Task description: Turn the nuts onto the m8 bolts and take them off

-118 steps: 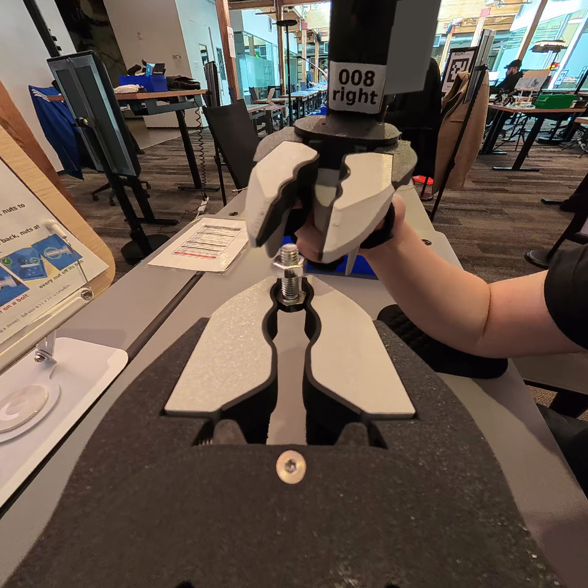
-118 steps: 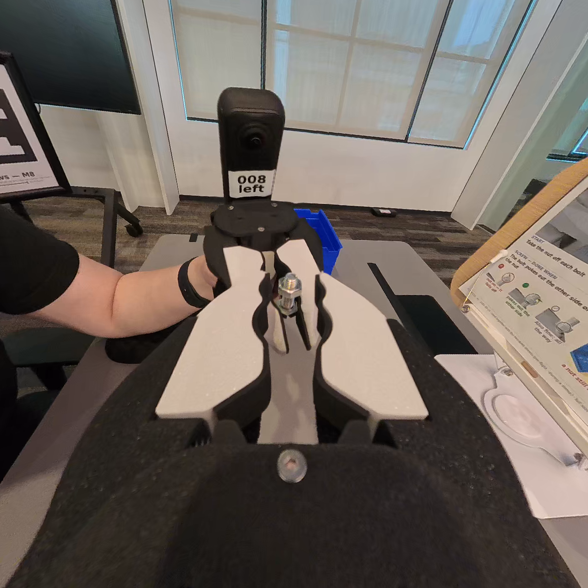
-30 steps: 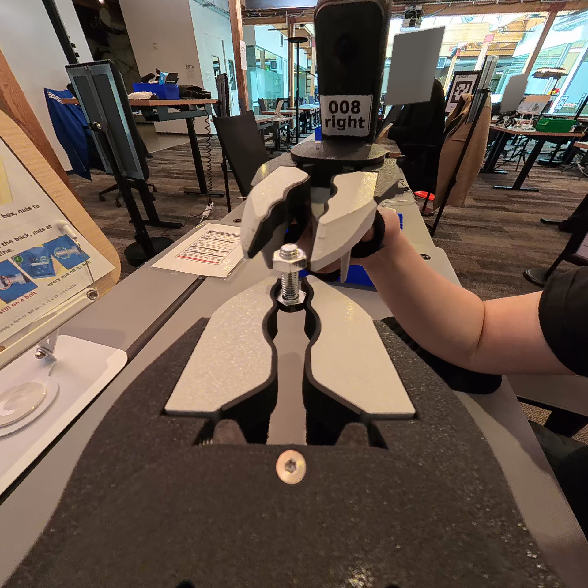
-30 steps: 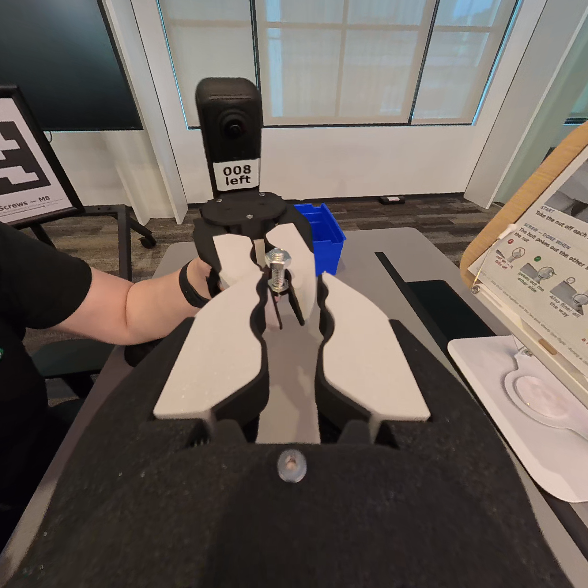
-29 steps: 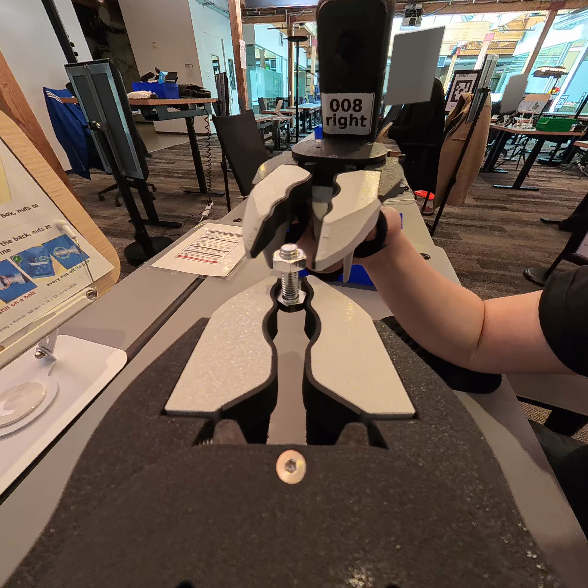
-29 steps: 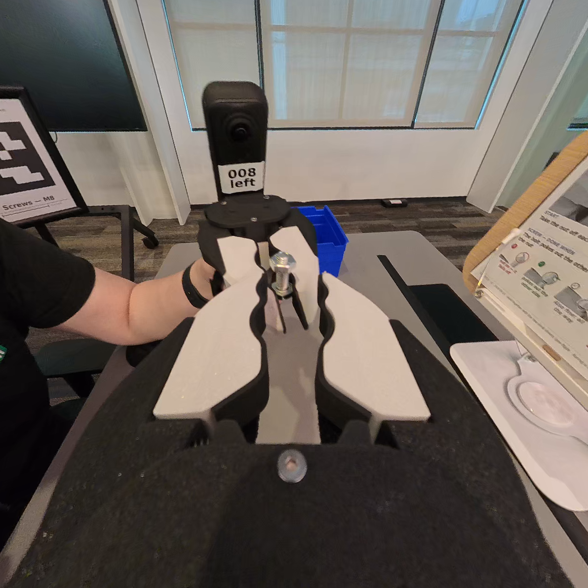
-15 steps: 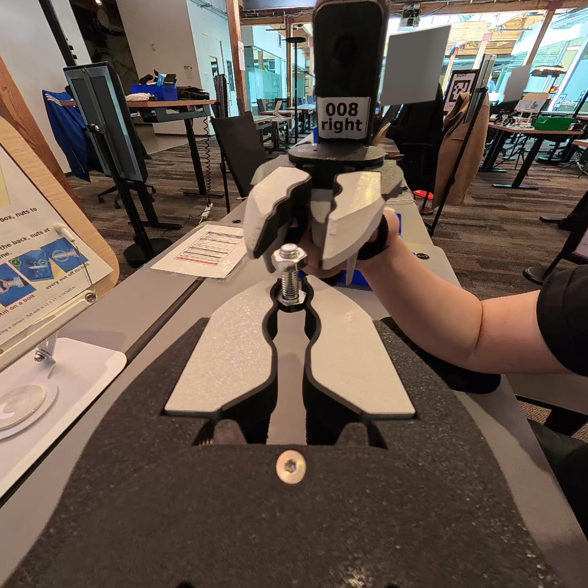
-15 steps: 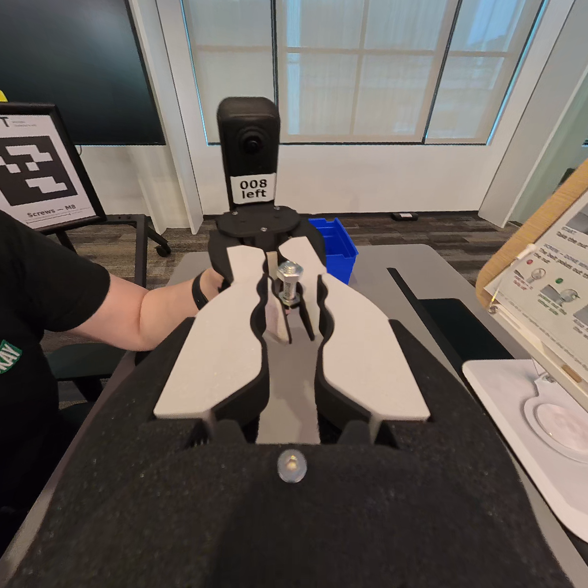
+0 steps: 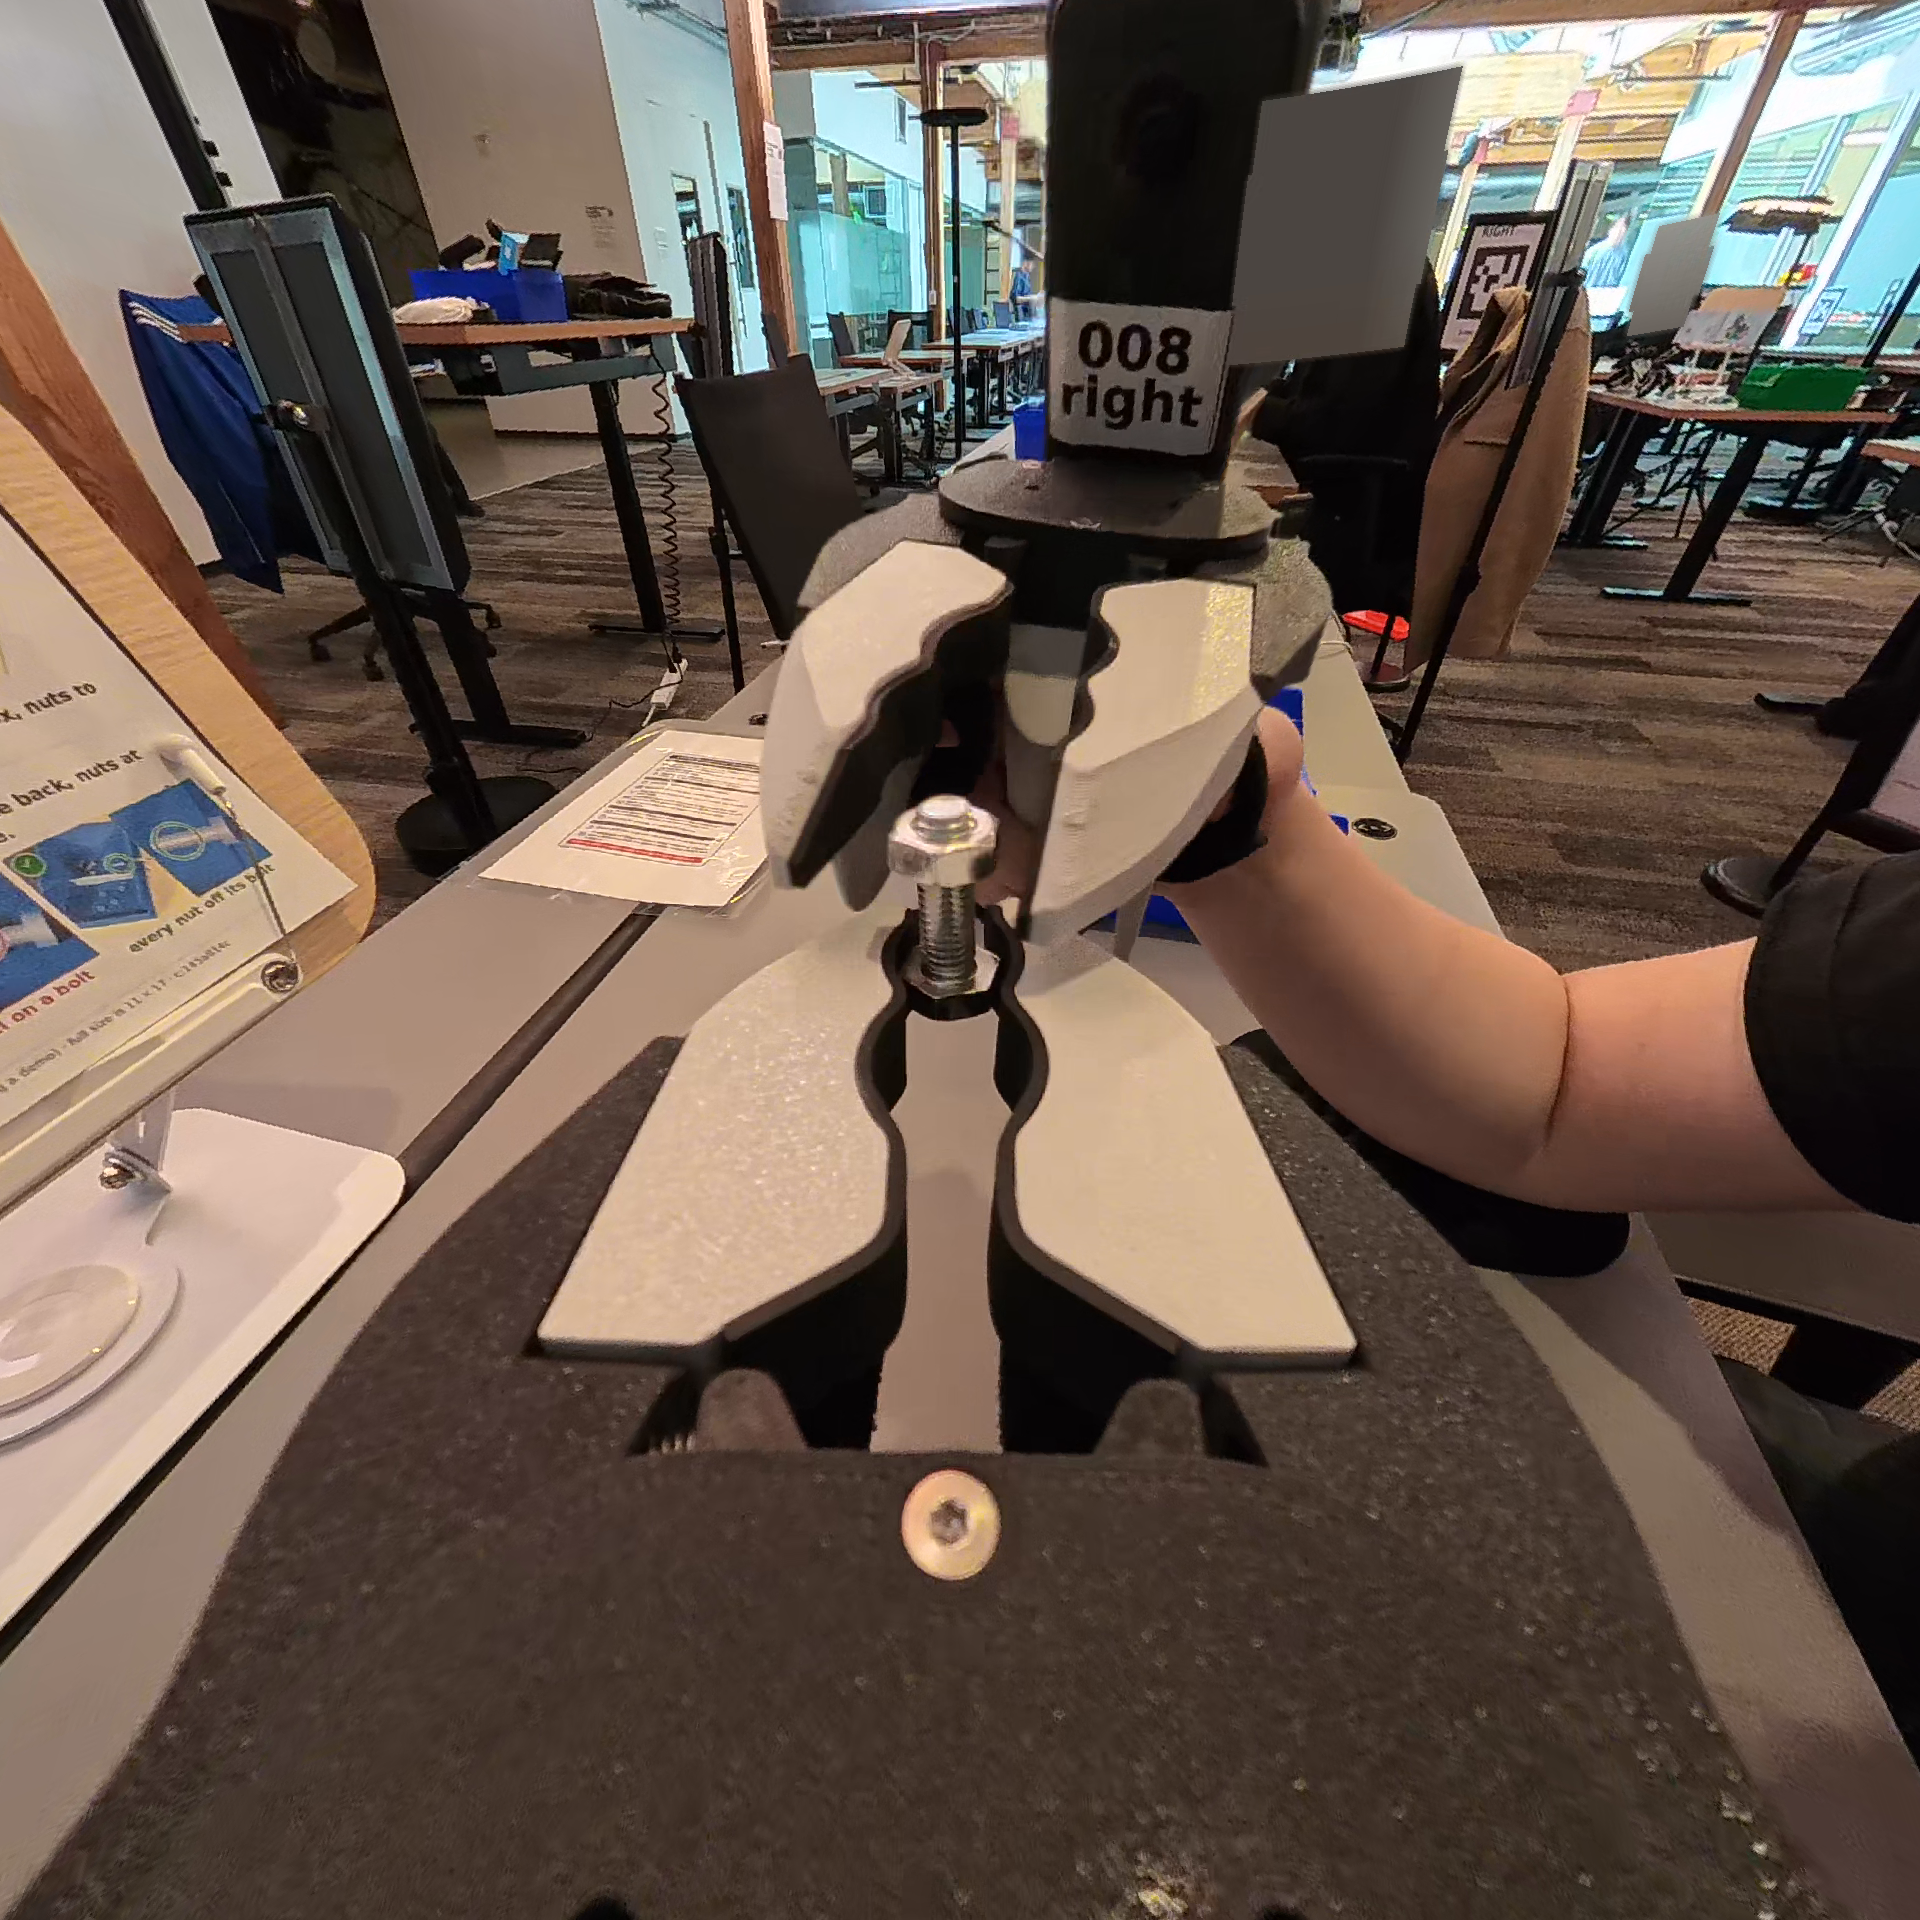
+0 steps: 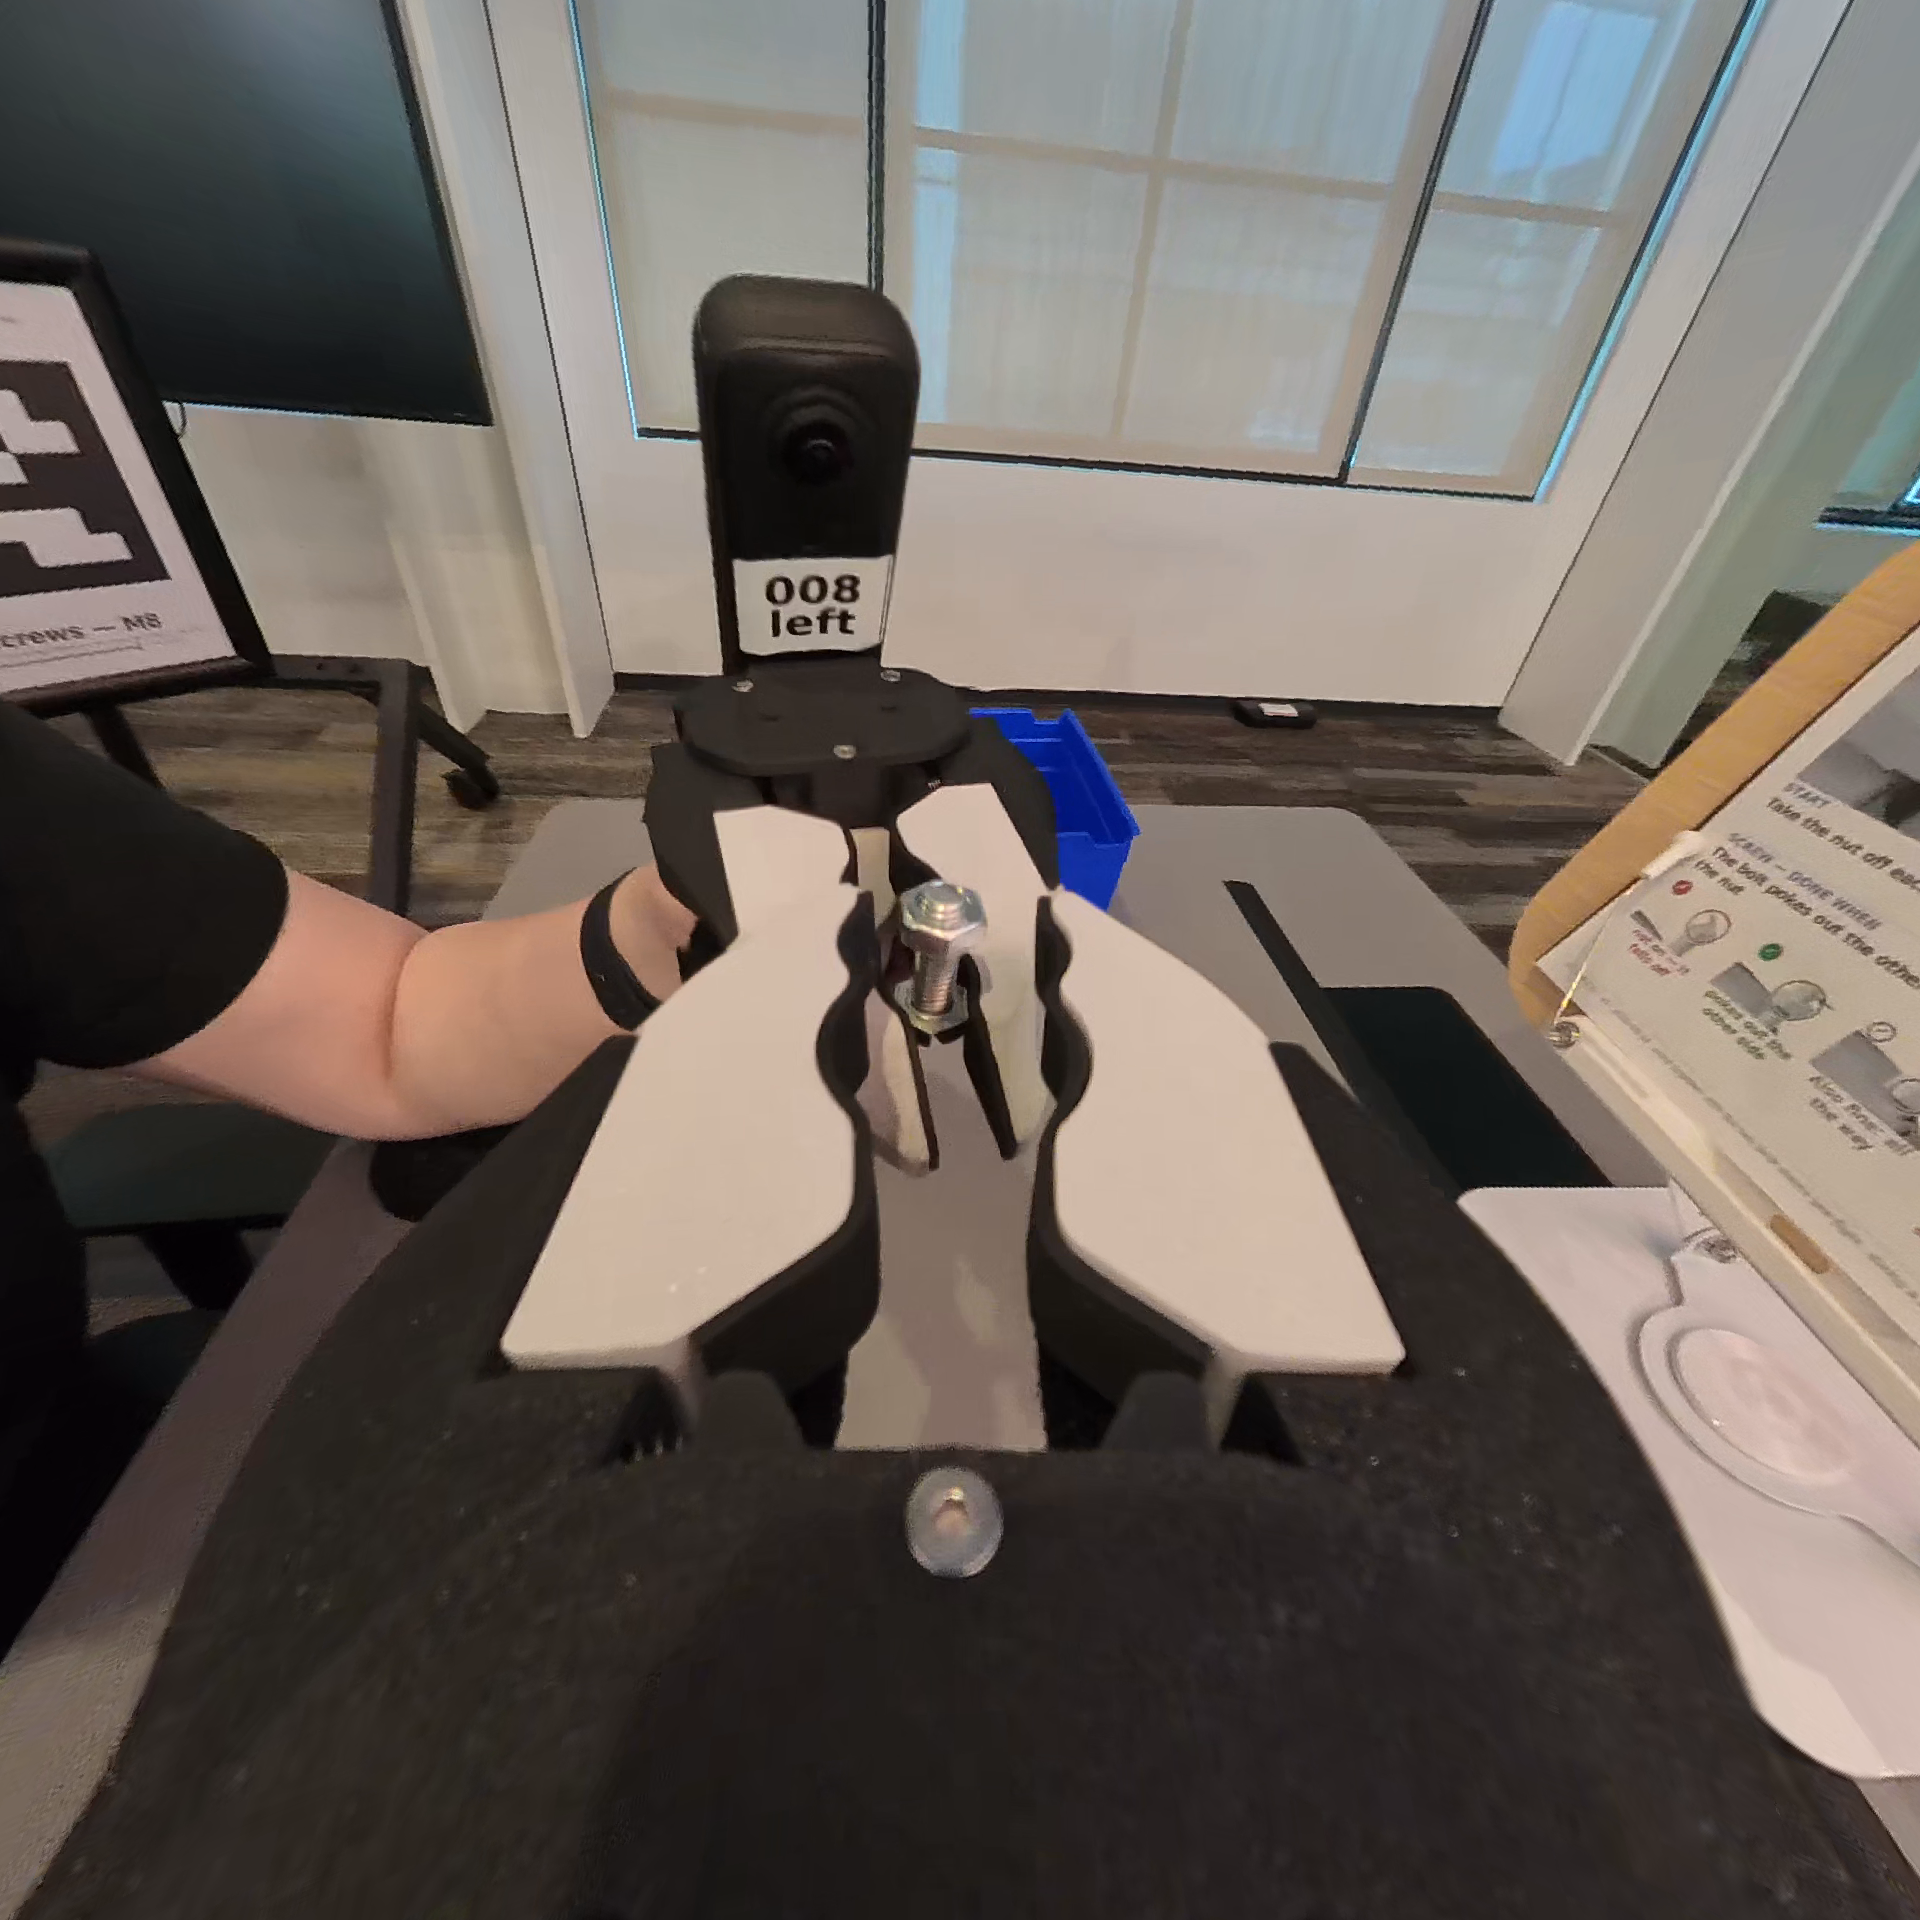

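Observation:
A steel M8 bolt (image 9: 943, 925) stands upright with its head pinched in the tips of my left gripper (image 9: 948, 982), which is shut on it. A hex nut (image 9: 941, 840) sits near the top of the thread, with the bolt's end showing through it. My right gripper (image 10: 945, 930) faces the left one and is open. Its fingertips (image 10: 854, 920) flank the nut (image 10: 940, 940) without gripping it. In the left wrist view the right gripper's fingers (image 9: 873, 717) hang spread just above and behind the nut.
Both grippers are held above a grey table (image 9: 468, 1039). A blue bin (image 10: 1075, 821) stands behind the left gripper. An instruction board on a white base (image 10: 1766, 914) stands at the table's side. A laminated sheet (image 9: 665, 810) and a black pad (image 10: 1392, 1039) lie on the table. About 4 cm separates my left fingertips from my right.
The nut stands a little higher on the thread than 3.9 s ago. In the last second the open right gripper has closed in, so the nut lies further between its tips. The left gripper keeps its hold.

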Available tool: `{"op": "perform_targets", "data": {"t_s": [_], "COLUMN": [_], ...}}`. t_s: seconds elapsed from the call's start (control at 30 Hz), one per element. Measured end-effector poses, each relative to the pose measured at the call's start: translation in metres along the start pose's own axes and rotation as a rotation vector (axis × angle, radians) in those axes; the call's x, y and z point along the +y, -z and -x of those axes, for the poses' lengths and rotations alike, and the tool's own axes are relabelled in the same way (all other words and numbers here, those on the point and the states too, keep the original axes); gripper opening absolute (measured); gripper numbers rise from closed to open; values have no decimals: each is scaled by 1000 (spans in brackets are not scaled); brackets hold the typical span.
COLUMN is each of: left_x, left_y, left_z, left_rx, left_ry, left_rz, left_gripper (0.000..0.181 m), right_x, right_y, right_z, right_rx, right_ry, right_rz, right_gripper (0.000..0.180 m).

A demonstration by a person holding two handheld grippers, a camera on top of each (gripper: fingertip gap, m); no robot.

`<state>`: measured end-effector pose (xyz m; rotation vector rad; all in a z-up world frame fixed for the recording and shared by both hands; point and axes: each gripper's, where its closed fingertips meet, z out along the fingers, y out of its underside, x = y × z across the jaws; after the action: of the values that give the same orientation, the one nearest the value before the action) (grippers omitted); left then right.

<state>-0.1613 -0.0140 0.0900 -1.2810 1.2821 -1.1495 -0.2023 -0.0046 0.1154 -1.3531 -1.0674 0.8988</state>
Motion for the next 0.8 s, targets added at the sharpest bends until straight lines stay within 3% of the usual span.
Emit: {"op": "perform_targets", "data": {"t_s": [0.23,0.6,0.67,0.8], "left_x": [-6,-8,-9,-9], "left_y": [4,4,6,8], "left_z": [-2,-3,-2,1], "left_rx": [2,-10,-13,-19], "left_ry": [-3,-14,-13,-8], "left_rz": [-19,-21,-25,-27], "left_gripper": [12,12,12,12], "right_x": [-3,-10,-11,-13], "right_y": [15,7,13,16], "right_z": [-8,-3,-5,-2], "right_rx": [-17,-34,-49,-66], "right_ry": [-77,-89,-113,-113], "right_rz": [-36,-79,-94,-102], "right_gripper": [28,31,22,24]}}
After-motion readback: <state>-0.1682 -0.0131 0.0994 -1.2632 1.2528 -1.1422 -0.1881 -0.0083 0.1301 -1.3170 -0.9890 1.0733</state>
